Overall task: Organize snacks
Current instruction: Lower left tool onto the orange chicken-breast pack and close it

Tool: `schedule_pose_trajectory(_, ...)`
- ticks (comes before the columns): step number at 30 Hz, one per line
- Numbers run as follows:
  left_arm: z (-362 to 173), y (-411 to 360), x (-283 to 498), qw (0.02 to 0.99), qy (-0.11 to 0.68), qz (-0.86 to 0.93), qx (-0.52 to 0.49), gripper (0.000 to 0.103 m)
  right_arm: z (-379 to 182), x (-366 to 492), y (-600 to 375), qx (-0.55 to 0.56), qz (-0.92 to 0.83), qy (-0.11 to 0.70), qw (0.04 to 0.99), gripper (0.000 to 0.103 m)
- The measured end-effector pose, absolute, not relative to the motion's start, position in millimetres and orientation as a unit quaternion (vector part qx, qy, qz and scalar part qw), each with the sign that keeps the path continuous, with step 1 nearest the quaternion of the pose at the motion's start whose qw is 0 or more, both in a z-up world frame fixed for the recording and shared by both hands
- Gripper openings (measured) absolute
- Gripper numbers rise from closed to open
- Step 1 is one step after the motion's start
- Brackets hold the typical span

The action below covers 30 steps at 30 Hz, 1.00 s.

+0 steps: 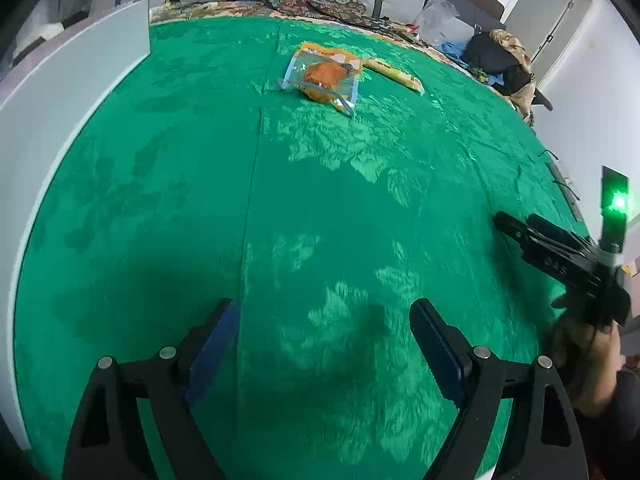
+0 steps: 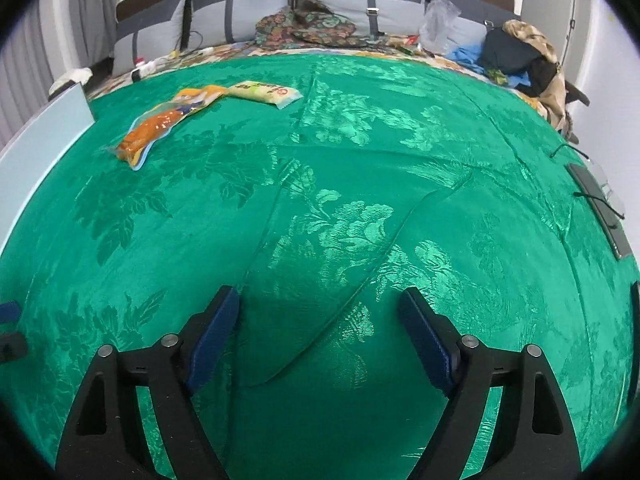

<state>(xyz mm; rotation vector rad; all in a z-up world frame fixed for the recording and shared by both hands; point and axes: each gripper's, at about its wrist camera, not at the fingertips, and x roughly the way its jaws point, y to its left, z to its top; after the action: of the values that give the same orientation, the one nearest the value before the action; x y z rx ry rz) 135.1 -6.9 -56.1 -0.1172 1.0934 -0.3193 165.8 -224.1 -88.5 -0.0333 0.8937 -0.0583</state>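
Observation:
An orange snack packet with a clear blue-edged wrapper lies far ahead on the green cloth. A pale yellow snack packet lies just right of it, touching its far corner. Both also show in the right wrist view, the orange packet at the far left and the yellow packet beside it. My left gripper is open and empty, low over the cloth, well short of the packets. My right gripper is open and empty; it also shows at the right edge of the left wrist view.
A white box wall stands along the left edge of the cloth. Patterned fabric, a plastic bag and dark clothes lie at the far end. A dark flat device with cables lies at the right edge. The cloth has folds.

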Motion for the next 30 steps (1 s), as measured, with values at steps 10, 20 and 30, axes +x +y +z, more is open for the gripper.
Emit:
schedule_pose_trajectory(10, -64.9, -31.0, 170.7, 0.848, 0.509, -0.145, -0.006, 0.1, -88.9, 167.5, -224.7, -0.016, -0.028, 0.432, 0.901, 0.085)
schedule_pose_trajectory(20, -27.4, -48.5, 321.8, 0.853, 0.497, -0.158, -0.009, 0.1, -89.3, 168.4, -224.8, -0.016, -0.028, 0.432, 0.901, 0.085)
schedule_pose_trajectory(30, -67.3, -74.5, 386.4, 0.839, 0.522, -0.136, 0.07, 0.087, -89.7, 168.2, -224.3, -0.015, -0.028, 0.433, 0.901, 0.085)
